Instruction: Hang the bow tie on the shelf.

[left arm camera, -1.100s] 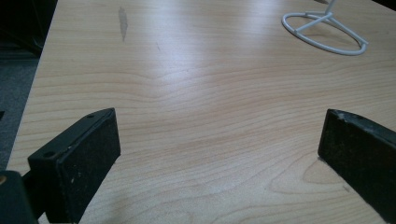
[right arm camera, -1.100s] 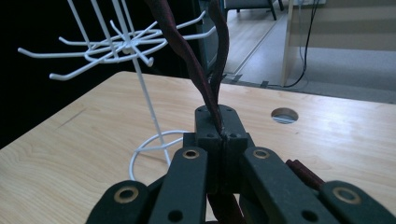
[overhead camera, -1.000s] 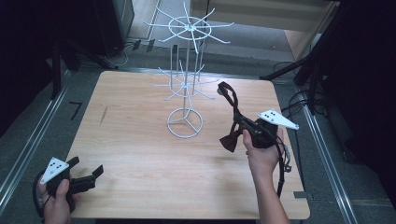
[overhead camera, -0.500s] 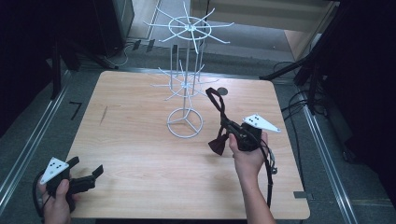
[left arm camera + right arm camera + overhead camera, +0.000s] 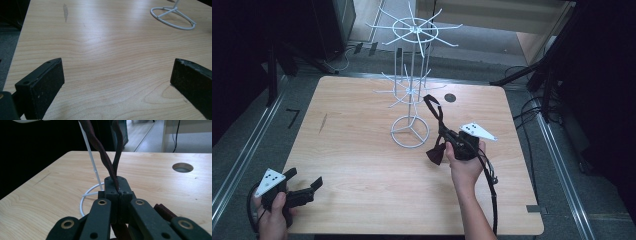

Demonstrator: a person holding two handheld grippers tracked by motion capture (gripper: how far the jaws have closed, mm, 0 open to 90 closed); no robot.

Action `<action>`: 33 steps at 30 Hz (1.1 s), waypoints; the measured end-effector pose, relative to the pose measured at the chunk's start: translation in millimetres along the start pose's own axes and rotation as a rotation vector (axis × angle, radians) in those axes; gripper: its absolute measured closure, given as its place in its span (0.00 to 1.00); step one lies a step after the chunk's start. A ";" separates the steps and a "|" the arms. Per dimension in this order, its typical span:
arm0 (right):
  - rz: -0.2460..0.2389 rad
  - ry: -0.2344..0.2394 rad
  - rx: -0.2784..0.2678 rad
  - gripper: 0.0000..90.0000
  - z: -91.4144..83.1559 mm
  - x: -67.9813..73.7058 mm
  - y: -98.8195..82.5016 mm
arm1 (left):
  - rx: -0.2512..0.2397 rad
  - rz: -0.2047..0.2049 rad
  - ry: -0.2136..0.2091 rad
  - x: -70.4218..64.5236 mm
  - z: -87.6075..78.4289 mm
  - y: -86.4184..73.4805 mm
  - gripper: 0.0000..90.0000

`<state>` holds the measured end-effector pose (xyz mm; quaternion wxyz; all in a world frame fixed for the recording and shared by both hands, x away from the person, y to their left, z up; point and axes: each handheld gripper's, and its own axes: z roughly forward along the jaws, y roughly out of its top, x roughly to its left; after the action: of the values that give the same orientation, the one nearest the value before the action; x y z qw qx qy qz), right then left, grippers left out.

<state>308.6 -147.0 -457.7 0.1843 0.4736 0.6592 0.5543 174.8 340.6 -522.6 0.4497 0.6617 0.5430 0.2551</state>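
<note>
On the light wooden desk (image 5: 362,150), right of its middle, the right gripper (image 5: 451,140) is clenched on a dark maroon bow tie with a long strap (image 5: 435,151). The high view shows the whole thing: the bow part hangs just under the gripper, close above the desk, and the strap rises as a loop away from the person, toward the white wire display stand with a round base (image 5: 410,131). So the long axis of the bow tie runs from the near right to the far left, slightly tilted up. The right gripper view adds what the high view cannot give: two twisted strands of the strap (image 5: 110,165) come out from between the closed jaws and go upward, and behind them stand the thin white pole and a part of the ring base of the stand (image 5: 86,200). A round hole in the desk (image 5: 182,167) is seen to the far right.

The left gripper (image 5: 304,190) rests at the near left corner of the desk, released; in the left gripper view its jaws stand wide apart over bare wood, with the ring base (image 5: 172,18) far ahead.

No writing or brand can be read anywhere.
</note>
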 end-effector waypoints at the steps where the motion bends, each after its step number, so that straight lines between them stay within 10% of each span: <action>1: -0.001 -0.003 0.000 1.00 1.6 0.5 -0.7 | 0.000 0.001 -0.001 0.1 0.0 0.0 0.00; 10: 0.001 0.007 0.043 0.99 20.3 0.0 -10.3 | 0.000 0.000 -0.002 0.3 -0.1 0.0 0.00; 15: -0.021 -0.007 0.056 0.77 24.6 -2.5 -12.7 | 0.000 0.001 -0.002 0.3 0.0 0.0 0.00; 16: 0.012 0.007 0.052 0.59 20.8 -7.3 -10.9 | 0.000 0.002 0.000 0.2 0.0 0.1 0.00; 23: -0.003 -0.015 0.075 0.20 -7.5 -29.7 -6.7 | -0.001 0.001 0.003 -0.4 0.1 0.0 0.00; 33: -0.031 -0.043 0.086 0.01 -56.9 -66.1 -19.8 | 0.000 0.005 0.009 -0.8 -0.3 -0.1 0.00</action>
<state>288.6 -232.1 -476.2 0.1863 0.4824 0.6855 0.5125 174.3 339.9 -522.4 0.4468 0.6618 0.5433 0.2591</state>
